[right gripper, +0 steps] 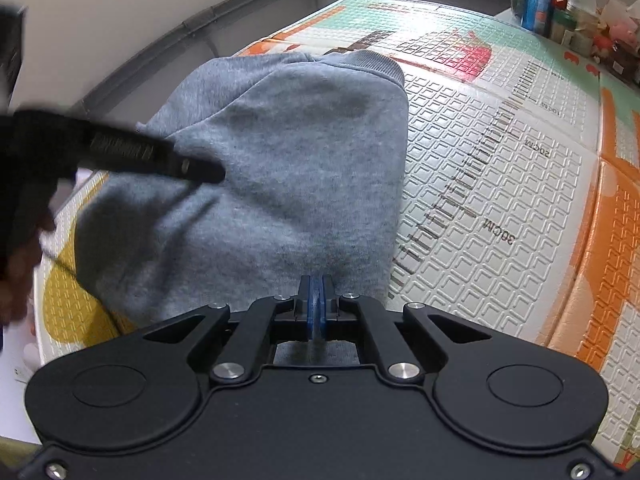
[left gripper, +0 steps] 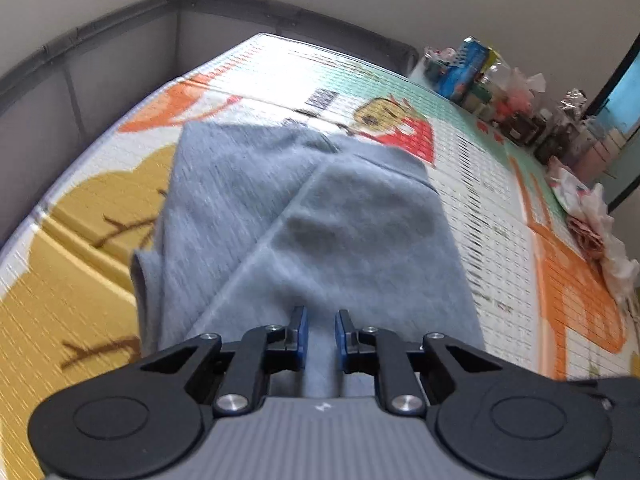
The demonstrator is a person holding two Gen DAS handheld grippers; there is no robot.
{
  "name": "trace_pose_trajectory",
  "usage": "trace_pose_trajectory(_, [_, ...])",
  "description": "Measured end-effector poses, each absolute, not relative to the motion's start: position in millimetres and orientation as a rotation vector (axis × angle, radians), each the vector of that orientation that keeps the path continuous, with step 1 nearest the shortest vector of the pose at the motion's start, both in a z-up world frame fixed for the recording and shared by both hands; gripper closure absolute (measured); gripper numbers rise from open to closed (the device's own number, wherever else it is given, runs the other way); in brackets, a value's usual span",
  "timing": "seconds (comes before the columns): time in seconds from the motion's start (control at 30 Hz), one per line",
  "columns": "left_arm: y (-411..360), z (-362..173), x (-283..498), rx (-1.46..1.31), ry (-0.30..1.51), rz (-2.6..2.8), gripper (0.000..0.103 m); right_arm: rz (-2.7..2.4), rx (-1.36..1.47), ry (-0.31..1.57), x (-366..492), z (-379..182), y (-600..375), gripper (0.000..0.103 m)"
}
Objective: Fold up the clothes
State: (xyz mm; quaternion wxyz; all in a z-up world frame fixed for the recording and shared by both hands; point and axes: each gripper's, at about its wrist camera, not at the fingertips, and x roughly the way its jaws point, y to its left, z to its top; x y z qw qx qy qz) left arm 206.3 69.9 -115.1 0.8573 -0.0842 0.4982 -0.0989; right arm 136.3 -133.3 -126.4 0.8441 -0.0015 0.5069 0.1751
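Observation:
A grey sweatshirt (left gripper: 280, 208) lies partly folded on a patterned foam play mat (left gripper: 492, 216). Grey cloth fills the narrow gap between the blue pads of my left gripper (left gripper: 320, 332), which holds a thick bunch of the near edge. In the right wrist view the same sweatshirt (right gripper: 288, 152) has its ribbed hem (right gripper: 380, 64) at the far end. My right gripper (right gripper: 316, 308) is shut on a thin layer of the near edge. The left gripper (right gripper: 200, 170) reaches in from the left there, its tip on the cloth, with a hand (right gripper: 20, 264) behind it.
A grey padded rail (left gripper: 100, 52) borders the mat on the far and left sides. Boxes, bottles and bags (left gripper: 500, 92) crowd the far right edge, and crumpled white and pink cloth (left gripper: 592, 224) lies at the right. Bare mat (right gripper: 500, 184) stretches right of the sweatshirt.

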Motion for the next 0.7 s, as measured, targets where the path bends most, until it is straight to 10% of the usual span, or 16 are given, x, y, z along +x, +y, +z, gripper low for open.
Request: trace_pose_trajectory(0.7, [74.1,-114.8,316.7,-0.038,1.033,-0.088,0.088,0.389,0.064,1.123,119.4,-131.8,-145.2,0.102])
